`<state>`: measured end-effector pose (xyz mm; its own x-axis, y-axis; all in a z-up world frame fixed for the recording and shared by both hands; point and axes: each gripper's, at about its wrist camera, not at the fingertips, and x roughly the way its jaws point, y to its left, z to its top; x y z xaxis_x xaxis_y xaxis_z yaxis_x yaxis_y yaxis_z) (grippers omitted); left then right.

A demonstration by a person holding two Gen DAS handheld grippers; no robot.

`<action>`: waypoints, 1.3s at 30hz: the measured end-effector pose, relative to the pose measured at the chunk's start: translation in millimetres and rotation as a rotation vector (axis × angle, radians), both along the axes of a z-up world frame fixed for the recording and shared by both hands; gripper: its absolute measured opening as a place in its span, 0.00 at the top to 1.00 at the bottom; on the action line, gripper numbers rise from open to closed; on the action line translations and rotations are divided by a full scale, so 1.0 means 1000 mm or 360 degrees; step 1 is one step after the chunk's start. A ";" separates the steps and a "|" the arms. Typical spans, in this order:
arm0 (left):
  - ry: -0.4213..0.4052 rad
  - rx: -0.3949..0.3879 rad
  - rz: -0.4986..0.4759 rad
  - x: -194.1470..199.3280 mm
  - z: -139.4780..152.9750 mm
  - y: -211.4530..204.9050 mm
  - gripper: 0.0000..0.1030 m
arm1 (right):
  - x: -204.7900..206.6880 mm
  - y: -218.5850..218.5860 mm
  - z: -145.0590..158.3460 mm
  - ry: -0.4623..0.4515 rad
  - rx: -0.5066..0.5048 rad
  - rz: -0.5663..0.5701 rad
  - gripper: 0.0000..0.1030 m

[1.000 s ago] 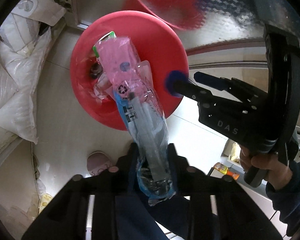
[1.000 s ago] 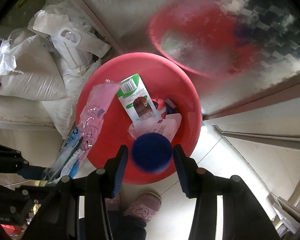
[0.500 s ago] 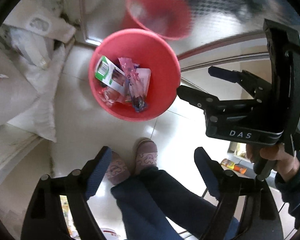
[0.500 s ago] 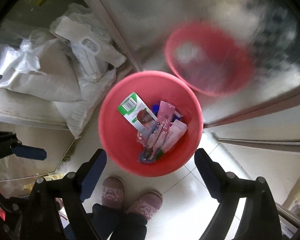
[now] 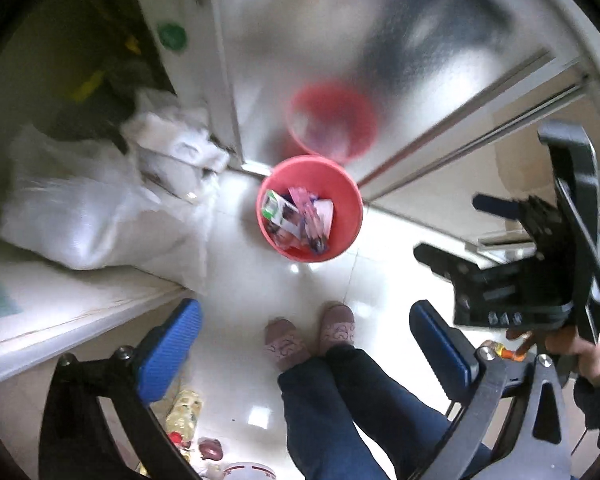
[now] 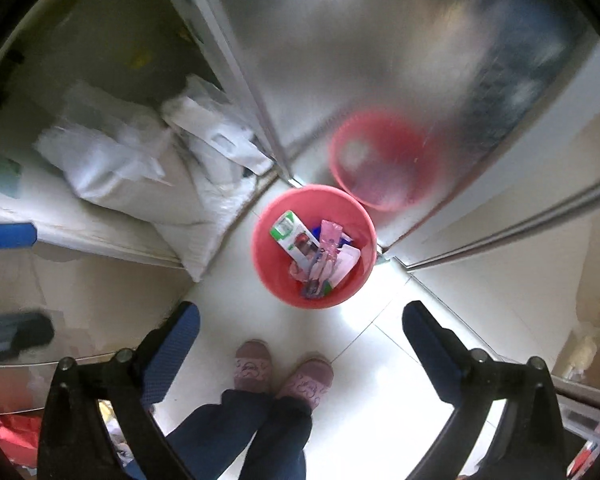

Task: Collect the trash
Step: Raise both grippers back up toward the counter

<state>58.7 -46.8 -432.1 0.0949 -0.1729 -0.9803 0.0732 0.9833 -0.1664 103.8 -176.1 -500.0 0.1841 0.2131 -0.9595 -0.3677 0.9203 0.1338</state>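
Left wrist view: left tool [image 5: 304, 354] points almost straight down at the floor, its jaws having just been opening; they now stand fully apart with nothing between them, blue pads [image 5: 171, 350] bare. Below, the red bin [image 5: 352, 216] stands on the pale tiled floor [image 5: 236, 288], tucked close against the frosted metal door [image 5: 340, 60], which throws back a blurred red reflection. Trash lies inside the bin: a green-and-white carton [image 5: 274, 210], a pink wrapper [image 5: 308, 216], other scraps too small to name. White sacks [image 5: 92, 216] are heaped to the bin's left. The person's slippers [image 5: 312, 336] stand near the bin on the near side. The right tool [image 5: 500, 248] shows at the frame's right, held in a hand [image 5: 580, 354], jaws wide, empty. More litter seems to lie on the floor at lower left [image 5: 188, 412], blurred. Right wrist view: right tool [image 6: 300, 340] likewise aimed down, jaws just opened to full spread, nothing in them. Bin [image 6: 364, 272] sits well below, past the pads; carton [image 6: 288, 232] and pink wrapper [image 6: 326, 248] rest in it. A blue pad of the left tool [image 6: 8, 236] shows at far left. Judgement: both drops look done, wide jaws suit a clean release, and the tools are free for the next piece.
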 end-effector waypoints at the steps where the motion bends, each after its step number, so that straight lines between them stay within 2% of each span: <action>1: -0.0024 0.0019 -0.0003 -0.003 0.016 0.000 0.00 | -0.006 0.000 0.019 -0.0016 0.0013 0.0009 0.01; 6: -0.0132 -0.0029 0.0057 -0.008 0.092 0.001 0.00 | -0.020 -0.002 0.104 -0.0109 0.0108 -0.0050 0.01; 9: -0.0215 -0.0008 0.0116 -0.005 0.136 0.001 0.00 | -0.022 -0.007 0.154 -0.0231 0.0095 -0.0053 0.01; 11: -0.0246 0.0023 0.0148 -0.001 0.160 0.002 0.00 | -0.021 -0.008 0.179 -0.0304 0.0096 -0.0052 0.01; 16: -0.0444 0.0165 0.0229 0.010 0.222 0.003 0.00 | -0.020 -0.017 0.241 -0.0483 0.0182 -0.0018 0.00; 20: -0.0565 0.0132 0.0288 0.016 0.261 0.005 0.00 | -0.016 -0.017 0.271 -0.0585 0.0100 0.0032 0.00; 22: -0.0595 0.0121 0.0308 0.017 0.273 0.005 0.00 | -0.015 -0.017 0.277 -0.0581 0.0059 0.0045 0.00; 24: -0.0644 0.0198 0.0297 0.020 0.285 0.002 0.00 | -0.013 -0.023 0.286 -0.0605 0.0080 0.0041 0.00; 26: -0.0677 0.0327 0.0262 0.026 0.301 -0.005 0.00 | -0.016 -0.023 0.302 -0.0729 0.0077 0.0057 0.00; 27: -0.0698 0.0353 0.0247 0.028 0.307 -0.007 0.00 | -0.017 -0.023 0.309 -0.0816 0.0043 0.0083 0.00; 29: -0.0728 0.0329 0.0244 0.035 0.320 -0.007 0.00 | -0.015 -0.022 0.319 -0.0883 0.0023 0.0127 0.00; 33: -0.0753 0.0190 0.0331 0.050 0.331 0.001 0.00 | -0.001 -0.026 0.341 -0.0882 0.0096 0.0122 0.00; 37: -0.0912 0.0236 0.0339 0.066 0.346 -0.001 0.00 | 0.022 -0.026 0.351 -0.0863 0.0143 0.0095 0.00; 39: -0.0914 0.0266 0.0302 0.082 0.350 -0.001 0.00 | 0.037 -0.027 0.357 -0.0866 0.0156 0.0077 0.00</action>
